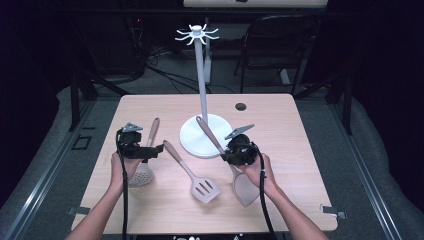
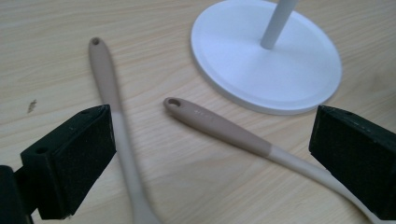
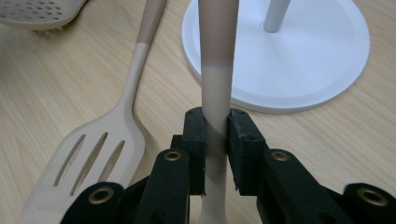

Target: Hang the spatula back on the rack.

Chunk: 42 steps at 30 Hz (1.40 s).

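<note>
Lower left of the high view: left gripper [image 1: 159,148], jaws spread wide and empty, aimed toward frame centre. Under its hand, 1 beige perforated silicone skimmer spoon [image 1: 141,172], bowl toward the bottom edge, handle slanting to the upper right. Centre: 1 beige slotted silicone turner [image 1: 192,173], matte, flat blade at lower right, handle tip with hanging hole nearest the left gripper. Centre-right: white round-based metal hanging stand [image 1: 194,142], smooth, tall pole with hooks on top. Lower right: right gripper [image 1: 223,156], jaws clenched on the neck of 1 beige solid silicone spatula [image 1: 243,188]; long axis runs from lower right up-left over the stand base.
</note>
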Tool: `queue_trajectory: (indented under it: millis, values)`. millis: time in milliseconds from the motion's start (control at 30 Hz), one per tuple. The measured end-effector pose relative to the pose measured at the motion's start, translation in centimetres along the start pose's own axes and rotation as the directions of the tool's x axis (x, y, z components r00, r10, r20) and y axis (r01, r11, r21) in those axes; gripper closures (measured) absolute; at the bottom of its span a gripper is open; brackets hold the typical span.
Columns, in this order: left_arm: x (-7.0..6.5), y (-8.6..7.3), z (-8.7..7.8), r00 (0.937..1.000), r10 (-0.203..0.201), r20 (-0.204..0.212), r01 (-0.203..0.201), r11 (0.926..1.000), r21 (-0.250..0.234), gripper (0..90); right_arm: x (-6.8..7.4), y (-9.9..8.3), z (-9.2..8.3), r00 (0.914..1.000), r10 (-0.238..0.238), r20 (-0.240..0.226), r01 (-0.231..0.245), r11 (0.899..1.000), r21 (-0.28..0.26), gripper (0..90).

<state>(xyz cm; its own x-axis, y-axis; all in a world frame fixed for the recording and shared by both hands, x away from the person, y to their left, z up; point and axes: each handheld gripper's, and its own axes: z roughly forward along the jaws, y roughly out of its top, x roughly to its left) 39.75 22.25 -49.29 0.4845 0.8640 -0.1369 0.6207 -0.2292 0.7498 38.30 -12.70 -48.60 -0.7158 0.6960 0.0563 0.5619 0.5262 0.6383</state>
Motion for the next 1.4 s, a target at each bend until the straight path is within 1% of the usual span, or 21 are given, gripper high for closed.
queue_trajectory:
  millis: [67, 133, 433, 500, 567, 667, 733, 800, 833, 900, 1033, 1067, 1100, 1133, 1167, 1200, 1233, 1267, 1300, 1333, 1400]
  values:
    - [-0.7, 0.3, 0.0, 0.9996, 0.023, 0.019, -0.023, 0.9997, -0.007, 1.2, 0.2, 0.1, -0.1, 1.0000, -0.002, 0.001, 0.002, 1.000, -0.004, 78.4]
    - [-1.7, 0.7, 0.1, 0.9975, 0.048, 0.052, -0.047, 0.9988, -0.017, 3.7, 0.3, 0.3, 0.0, 1.0000, -0.005, 0.004, 0.005, 1.000, -0.015, 78.5]
    - [-3.4, 1.4, 1.0, 0.9923, 0.066, 0.105, -0.063, 0.9977, -0.026, 2.5, 0.9, 1.1, 0.3, 0.9997, -0.021, -0.010, 0.021, 0.999, -0.036, 78.5]
    - [-3.6, 1.6, 1.3, 0.9907, 0.063, 0.121, -0.060, 0.9978, -0.029, 2.5, 0.9, 1.2, 0.3, 0.9997, -0.023, -0.011, 0.023, 0.999, -0.040, 78.5]
    - [-4.4, 2.0, 1.8, 0.9867, 0.061, 0.151, -0.057, 0.9978, -0.035, 2.5, 0.9, 1.2, 0.3, 0.9998, -0.020, -0.005, 0.020, 0.999, -0.044, 78.4]
    - [-5.0, 2.2, 2.2, 0.9836, 0.072, 0.165, -0.067, 0.9971, -0.037, 2.5, 0.9, 1.1, 0.1, 0.9998, -0.019, -0.002, 0.019, 0.998, -0.053, 78.4]
    - [-5.8, 2.5, 2.8, 0.9858, 0.077, 0.149, -0.076, 0.9971, -0.011, 2.3, 0.9, 1.0, -0.1, 0.9999, -0.016, 0.003, 0.017, 0.998, -0.056, 78.4]
    - [-6.4, 2.6, 3.2, 0.9841, 0.072, 0.162, -0.073, 0.9974, -0.003, 2.6, 0.9, 1.0, -0.2, 0.9998, -0.017, 0.005, 0.017, 0.998, -0.058, 78.4]
    - [-7.0, 2.7, 3.4, 0.9814, 0.084, 0.173, -0.083, 0.9965, -0.010, 2.8, 0.9, 1.0, -0.2, 0.9998, -0.018, 0.002, 0.018, 0.998, -0.058, 78.4]
    - [-7.5, 2.8, 3.5, 0.9804, 0.089, 0.176, -0.087, 0.9961, -0.018, 3.6, 0.9, 1.0, -0.2, 0.9998, -0.020, 0.003, 0.020, 0.998, -0.054, 78.4]
    - [-8.6, 2.9, 3.8, 0.9701, 0.088, 0.226, -0.080, 0.9959, -0.043, 5.8, 1.0, 1.1, 0.0, 0.9996, -0.028, 0.004, 0.028, 0.998, -0.053, 78.4]
    - [-8.7, 3.0, 3.9, 0.9655, 0.088, 0.245, -0.079, 0.9958, -0.047, 7.3, 1.1, 1.1, 0.1, 0.9997, -0.026, 0.003, 0.026, 0.998, -0.053, 78.4]
    - [-8.9, 3.0, 4.0, 0.9625, 0.084, 0.258, -0.072, 0.9960, -0.053, 12.2, 1.2, 1.2, 0.1, 0.9995, -0.032, 0.002, 0.032, 0.998, -0.052, 78.4]
    - [-9.1, 3.0, 4.2, 0.9577, 0.079, 0.277, -0.066, 0.9963, -0.056, 12.2, 1.2, 1.2, 0.1, 0.9995, -0.032, 0.002, 0.032, 0.998, -0.052, 78.4]
    - [-9.3, 3.0, 4.4, 0.9470, 0.060, 0.315, -0.046, 0.9975, -0.053, 18.8, 1.4, 1.3, 0.2, 0.9993, -0.038, 0.005, 0.038, 0.998, -0.056, 78.3]
    - [-9.4, 3.1, 4.6, 0.9414, 0.053, 0.333, -0.036, 0.9978, -0.056, 21.5, 1.4, 1.3, 0.2, 0.9993, -0.037, 0.008, 0.038, 0.998, -0.055, 78.3]
    - [-9.8, 3.1, 4.9, 0.9343, 0.032, 0.355, -0.011, 0.9980, -0.061, 25.1, 1.5, 1.3, 0.2, 0.9993, -0.037, 0.009, 0.038, 0.998, -0.055, 78.3]
    - [-9.8, 3.1, 4.9, 0.9343, 0.032, 0.355, -0.011, 0.9980, -0.061, 29.1, 1.5, 1.3, 0.2, 0.9993, -0.037, 0.009, 0.038, 0.998, -0.055, 78.3]
    - [-9.9, 3.2, 5.1, 0.9245, 0.024, 0.380, -0.001, 0.9982, -0.060, 29.1, 1.5, 1.2, 0.2, 0.9992, -0.039, 0.011, 0.039, 0.998, -0.057, 78.3]
    - [-10.0, 3.2, 5.3, 0.9205, 0.016, 0.391, 0.011, 0.9978, -0.066, 32.8, 1.5, 1.2, 0.2, 0.9992, -0.039, 0.013, 0.040, 0.998, -0.056, 78.3]
    - [-10.3, 3.2, 5.5, 0.9174, 0.017, 0.397, 0.012, 0.9974, -0.071, 38.8, 1.5, 1.2, 0.3, 0.9990, -0.041, 0.017, 0.042, 0.997, -0.062, 78.3]
